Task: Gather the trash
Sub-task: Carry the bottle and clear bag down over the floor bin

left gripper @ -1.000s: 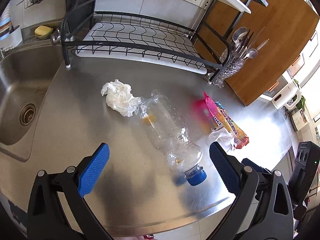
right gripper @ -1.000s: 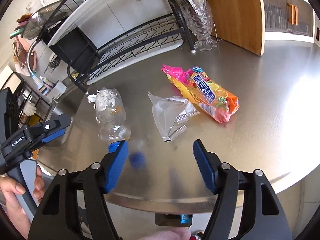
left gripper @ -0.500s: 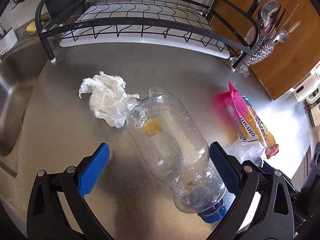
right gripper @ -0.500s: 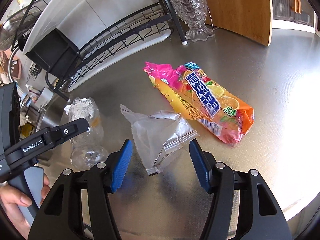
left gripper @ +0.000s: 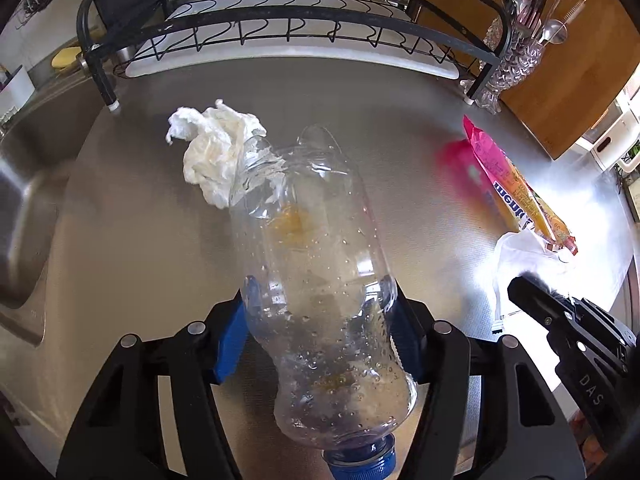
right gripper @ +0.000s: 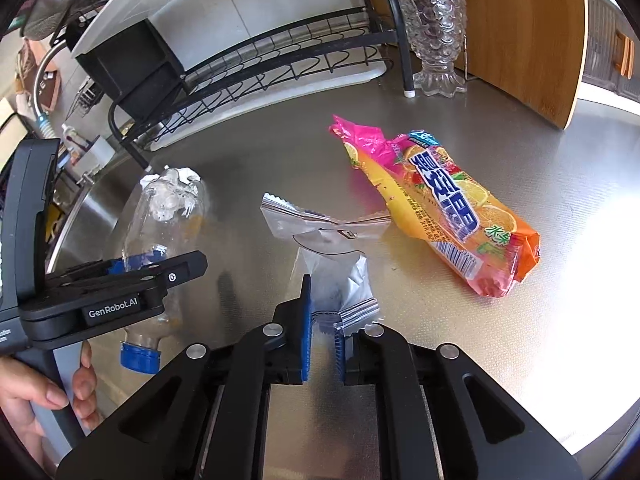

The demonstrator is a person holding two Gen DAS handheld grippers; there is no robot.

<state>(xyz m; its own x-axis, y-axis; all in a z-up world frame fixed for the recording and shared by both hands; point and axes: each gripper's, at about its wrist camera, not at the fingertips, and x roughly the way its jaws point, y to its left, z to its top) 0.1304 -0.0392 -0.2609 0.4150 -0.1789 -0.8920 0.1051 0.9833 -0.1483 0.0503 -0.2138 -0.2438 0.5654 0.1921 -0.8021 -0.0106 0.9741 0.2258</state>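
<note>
Two grips at once on the steel counter [right gripper: 500, 360]: your left gripper [left gripper: 318, 320] has just been closing and its blue pads now press both sides of the crushed clear bottle [left gripper: 316, 280], which lies with its blue cap [left gripper: 360, 466] toward you and its far end touching the crumpled white tissue [left gripper: 212, 152]. Your right gripper [right gripper: 323, 340] has just been closing too, down to a narrow gap pinched on the near edge of the silver wrapper [right gripper: 332, 256]. The orange and pink snack bag [right gripper: 440, 204] lies loose just beyond that wrapper, in front of the dish rack [right gripper: 256, 76] and the glass utensil holder [right gripper: 436, 40].
</note>
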